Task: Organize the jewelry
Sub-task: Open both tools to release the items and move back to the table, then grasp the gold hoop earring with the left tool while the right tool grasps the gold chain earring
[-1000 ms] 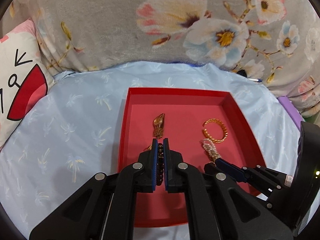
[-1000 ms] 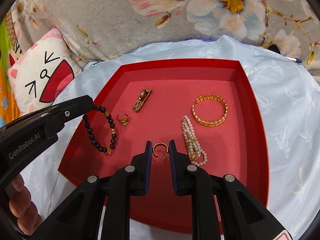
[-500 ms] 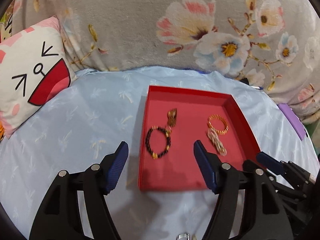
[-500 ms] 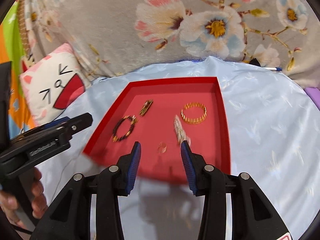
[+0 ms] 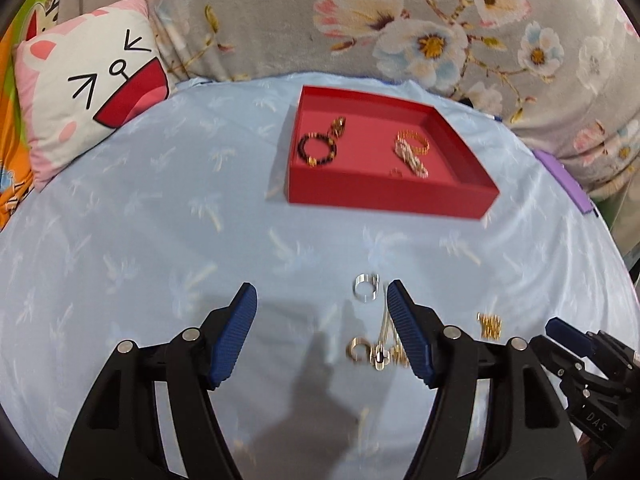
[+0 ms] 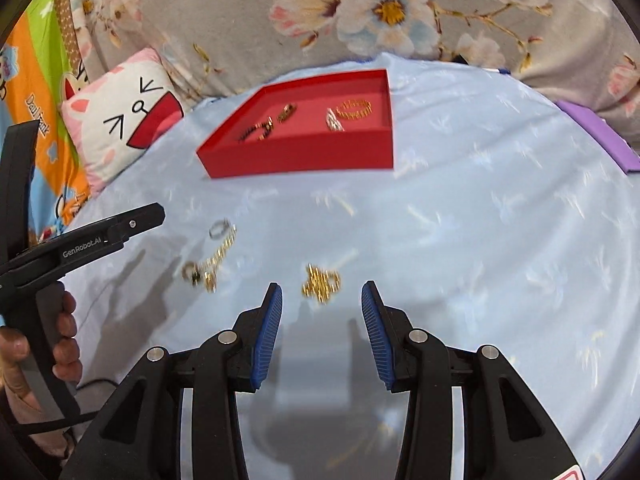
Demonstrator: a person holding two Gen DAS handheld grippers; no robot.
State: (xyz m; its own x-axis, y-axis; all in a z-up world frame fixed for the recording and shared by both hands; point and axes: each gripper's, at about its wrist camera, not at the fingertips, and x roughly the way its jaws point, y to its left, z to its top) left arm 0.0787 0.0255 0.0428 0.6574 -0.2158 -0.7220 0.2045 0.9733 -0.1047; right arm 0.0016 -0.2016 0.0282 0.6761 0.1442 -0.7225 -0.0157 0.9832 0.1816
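Note:
A red tray (image 5: pixel 384 196) (image 6: pixel 304 156) sits on the light blue cloth and holds a black bead bracelet (image 5: pixel 318 149), a gold bangle (image 5: pixel 414 142), a pearl strand (image 5: pixel 412 160) and small gold pieces. My left gripper (image 5: pixel 320 300) is open over the cloth, with a silver ring (image 5: pixel 366 287) and a gold chain with rings (image 5: pixel 380 350) between its fingers. My right gripper (image 6: pixel 322 298) is open, with a gold piece (image 6: pixel 320 280) lying just ahead between its fingertips. The silver ring (image 6: pixel 220 229) and the chain (image 6: pixel 212 264) show left of it.
A cat-face pillow (image 5: pixel 88 100) lies at the left. A floral grey cushion (image 5: pixel 400 20) backs the cloth. A purple object (image 5: pixel 564 180) sits at the right edge. The other gripper's tip (image 5: pixel 560 330) shows at the lower right.
Both grippers let go of their jewelry in the tray, opened and pulled back toward me. They now sit over loose jewelry on the cloth in front of the tray.

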